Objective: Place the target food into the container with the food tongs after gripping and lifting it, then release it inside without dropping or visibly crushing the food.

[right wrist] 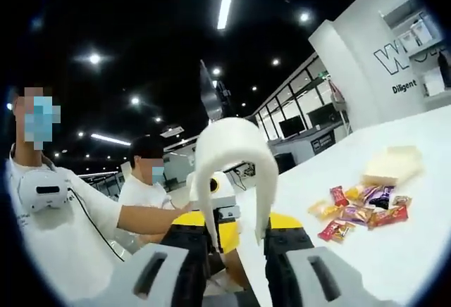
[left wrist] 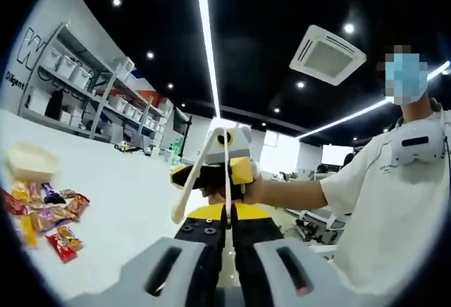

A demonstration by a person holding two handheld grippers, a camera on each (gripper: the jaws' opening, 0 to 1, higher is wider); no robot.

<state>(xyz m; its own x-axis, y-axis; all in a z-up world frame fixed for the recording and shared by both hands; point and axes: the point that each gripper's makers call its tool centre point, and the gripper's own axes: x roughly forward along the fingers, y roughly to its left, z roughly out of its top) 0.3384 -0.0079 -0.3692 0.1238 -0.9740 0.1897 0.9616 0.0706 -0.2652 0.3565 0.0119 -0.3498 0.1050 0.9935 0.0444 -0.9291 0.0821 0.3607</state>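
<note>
White food tongs stand upright between both grippers, bend at the top. My left gripper is shut on one arm of the tongs. The right gripper, yellow and black, faces it from behind the tongs, in a hand. Both tong arms come down between the jaws of my right gripper, which press on them from outside. The left gripper shows just beyond. A pile of wrapped snacks lies on the white table beside a cream container.
The person holding the grippers wears a white shirt. A second person sits behind. Metal shelves with white bins line the wall past the table. Both grippers are raised well above the table.
</note>
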